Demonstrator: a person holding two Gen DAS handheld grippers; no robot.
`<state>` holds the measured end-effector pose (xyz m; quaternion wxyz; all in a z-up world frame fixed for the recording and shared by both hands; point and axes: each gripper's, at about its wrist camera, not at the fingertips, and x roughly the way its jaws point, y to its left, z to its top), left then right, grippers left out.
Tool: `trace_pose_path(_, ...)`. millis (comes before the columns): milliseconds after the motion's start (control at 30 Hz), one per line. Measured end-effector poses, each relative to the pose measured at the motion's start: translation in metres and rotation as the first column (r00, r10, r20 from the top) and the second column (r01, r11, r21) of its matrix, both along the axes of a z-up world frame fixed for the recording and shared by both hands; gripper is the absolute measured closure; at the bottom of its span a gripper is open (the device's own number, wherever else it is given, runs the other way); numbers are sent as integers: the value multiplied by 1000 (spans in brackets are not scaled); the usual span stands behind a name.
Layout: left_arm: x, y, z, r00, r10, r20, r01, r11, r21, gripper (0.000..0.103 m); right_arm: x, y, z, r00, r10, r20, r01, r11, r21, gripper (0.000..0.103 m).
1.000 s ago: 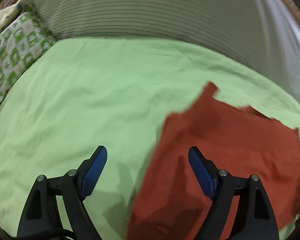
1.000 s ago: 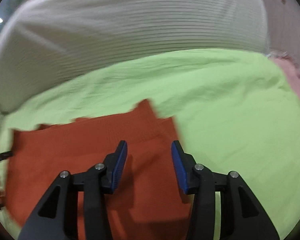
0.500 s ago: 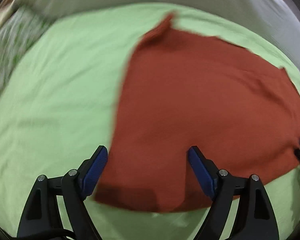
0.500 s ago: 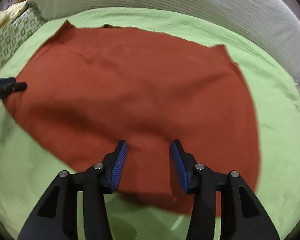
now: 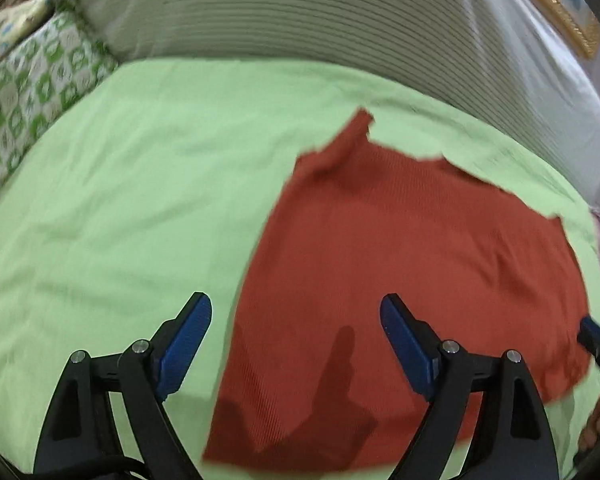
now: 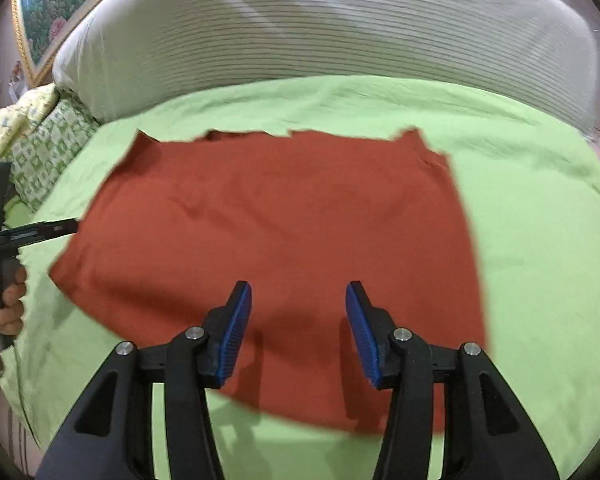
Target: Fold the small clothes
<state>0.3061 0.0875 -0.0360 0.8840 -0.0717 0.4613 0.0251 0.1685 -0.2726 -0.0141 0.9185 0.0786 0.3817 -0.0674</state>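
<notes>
The red garment (image 6: 268, 232) lay flat on the green sheet (image 6: 540, 220). We held our right gripper (image 6: 298, 328) over its near hem, jaws opening and empty — our left gripper (image 5: 296, 340), wide open, straddled its left edge.

Light green bedsheet (image 5: 148, 208) spread flat, faintly creased. Behind it, a grey-white ribbed headboard (image 6: 332, 28) running across the far edge. At the far left corner, a green-and-white patterned pillow (image 5: 32, 92) lying on the sheet, with a pale yellow printed pillow (image 6: 20, 114) beside it. Above, a gilt-framed picture (image 6: 40, 12) of flowers.
</notes>
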Motion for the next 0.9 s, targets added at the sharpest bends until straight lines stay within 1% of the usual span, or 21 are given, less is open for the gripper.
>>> trace_pose_path(33,19,3,-1,1000,9,-8,-9,1000,16,16,12,3,-3,1000,21,-4,-21,1000,8,53)
trace_pose_path(67,34,3,-3,999,42,-12,-42,998,48,16,23,6,-11,999,26,-27,-26,1000,-9,52)
trace_pose_path(100,47,4,-5,997,75,-11,-74,995,71,16,35,5,-20,997,21,-76,-23,999,-32,52)
trace_pose_path(133,64,10,-8,994,111,-20,-109,990,84,16,41,1,-27,993,0,-114,-5,999,-50,52)
trace_pose_path(167,80,16,-9,989,144,-31,-141,987,84,16,49,-8,-36,988,-56,-141,44,995,-86,52)
trace_pose_path(200,94,22,-9,985,169,-39,-165,983,82,16,52,-21,-40,985,-114,-131,101,990,-101,52)
trace_pose_path(233,108,27,-10,980,191,-54,-186,979,85,16,50,-28,-39,985,-133,-109,124,989,-82,52)
trace_pose_path(267,116,29,-15,978,197,-68,-191,978,89,16,45,-40,-37,982,-172,-72,170,985,-31,52)
trace_pose_path(300,126,30,-17,977,197,-79,-189,977,103,16,42,-47,-34,975,-214,-53,214,977,-11,52)
trace_pose_path(367,134,31,-19,975,201,-97,-185,971,149,16,35,-58,-26,959,-284,-21,284,959,6,52)
trace_pose_path(400,134,32,-17,975,202,-94,-186,970,156,16,30,-58,-24,954,-299,-4,299,954,22,52)
trace_pose_path(467,120,35,-8,977,199,-73,-188,973,134,16,21,-56,-17,956,-294,25,291,954,78,52)
trace_pose_path(533,99,38,-1,980,188,-69,-179,977,120,16,12,-50,-12,956,-288,49,282,954,98,51)
trace_pose_path(633,54,46,8,983,175,-56,-173,984,50,16,-5,-40,-4,962,-257,89,245,961,128,51)
trace_pose_path(700,23,47,13,984,171,-46,-171,985,2,16,-11,-32,-2,971,-221,95,206,967,150,51)
trace_pose_path(733,7,49,15,985,167,-43,-168,985,-22,16,-11,-26,-1,975,-200,95,184,970,157,51)
trace_pose_path(800,-23,51,16,983,180,-42,-182,982,-53,16,-9,-5,-4,988,-122,97,105,981,163,51)
trace_pose_path(900,-62,53,7,975,210,-74,-217,970,-111,16,1,27,-13,995,-2,100,-15,984,175,51)
